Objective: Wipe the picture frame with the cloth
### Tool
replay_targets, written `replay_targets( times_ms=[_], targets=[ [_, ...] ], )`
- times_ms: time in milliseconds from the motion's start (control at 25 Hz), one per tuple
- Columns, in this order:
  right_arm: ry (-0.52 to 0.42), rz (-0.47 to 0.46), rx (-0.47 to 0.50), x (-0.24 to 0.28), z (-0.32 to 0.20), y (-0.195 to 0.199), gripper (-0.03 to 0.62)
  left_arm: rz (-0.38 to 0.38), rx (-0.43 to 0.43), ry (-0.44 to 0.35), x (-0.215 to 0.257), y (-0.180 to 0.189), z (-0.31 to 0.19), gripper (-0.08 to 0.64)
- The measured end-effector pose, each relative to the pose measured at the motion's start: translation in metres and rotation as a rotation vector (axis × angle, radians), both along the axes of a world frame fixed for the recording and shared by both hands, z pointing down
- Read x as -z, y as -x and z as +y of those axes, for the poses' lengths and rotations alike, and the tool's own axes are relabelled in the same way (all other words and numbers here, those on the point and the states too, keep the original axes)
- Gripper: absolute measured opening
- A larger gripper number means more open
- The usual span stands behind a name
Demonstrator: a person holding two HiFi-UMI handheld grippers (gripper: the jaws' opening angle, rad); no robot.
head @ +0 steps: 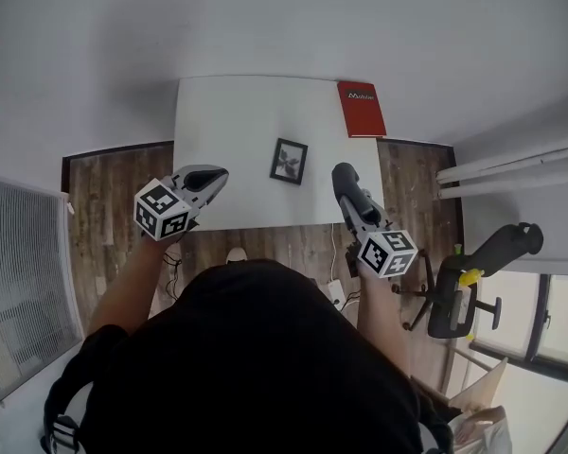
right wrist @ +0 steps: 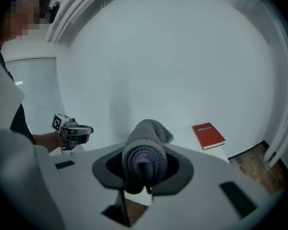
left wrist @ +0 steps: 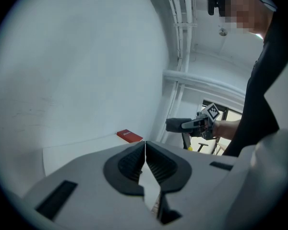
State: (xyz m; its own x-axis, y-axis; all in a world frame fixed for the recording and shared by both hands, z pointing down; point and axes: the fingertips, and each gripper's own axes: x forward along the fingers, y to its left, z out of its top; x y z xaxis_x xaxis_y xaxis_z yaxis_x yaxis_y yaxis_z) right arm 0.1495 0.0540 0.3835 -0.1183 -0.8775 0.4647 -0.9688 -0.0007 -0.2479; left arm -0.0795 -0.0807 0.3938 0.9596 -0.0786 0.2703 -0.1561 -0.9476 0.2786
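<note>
White wall backs a pale bench (head: 227,112) that stands on a dark wooden floor (head: 114,187), with a red book (head: 361,108) at its far right corner. The picture frame (head: 289,161) sits near the middle of the bench, a little toward the front edge and well apart from the book. It is small and dark-edged, turned slightly askew, with a pale mount around a dark leafy print. Whether it lies flat or leans on a stand cannot be told from above. The right claw (head: 342,174) is clamped on a grey knitted cloth (right wrist: 145,150), which bulges out beyond the jaws in a rolled wad. The left claw (head: 216,172) is pressed together with nothing in it. Both hover by the front edge of the bench, one on either side of the frame, touching nothing. Wiping looks not yet begun, so the step in hand is the approach. Next the cloth needs bringing down onto the frame's face, and the empty claw will likely have to steady an edge so the frame does not slide
</note>
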Motion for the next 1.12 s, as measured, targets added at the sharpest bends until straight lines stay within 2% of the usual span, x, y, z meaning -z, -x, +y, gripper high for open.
replay_targets(
  times_ms=[440, 800, 1120],
  targets=[
    [0.002, 0.007, -0.020, 0.009, -0.010, 0.008, 0.097, 0.026, -0.016, 0.013, -0.001, 0.011, -0.011, 0.011],
    [0.008, -0.031, -0.002, -0.005, -0.023, 0.001, 0.098, 0.004, -0.007, 0.021, -0.011, 0.005, -0.015, 0.011],
    [-0.018, -0.051, 0.033, -0.008, -0.059, -0.020, 0.098, -0.029, 0.029, 0.012, -0.013, -0.004, -0.032, 0.011]
  ],
)
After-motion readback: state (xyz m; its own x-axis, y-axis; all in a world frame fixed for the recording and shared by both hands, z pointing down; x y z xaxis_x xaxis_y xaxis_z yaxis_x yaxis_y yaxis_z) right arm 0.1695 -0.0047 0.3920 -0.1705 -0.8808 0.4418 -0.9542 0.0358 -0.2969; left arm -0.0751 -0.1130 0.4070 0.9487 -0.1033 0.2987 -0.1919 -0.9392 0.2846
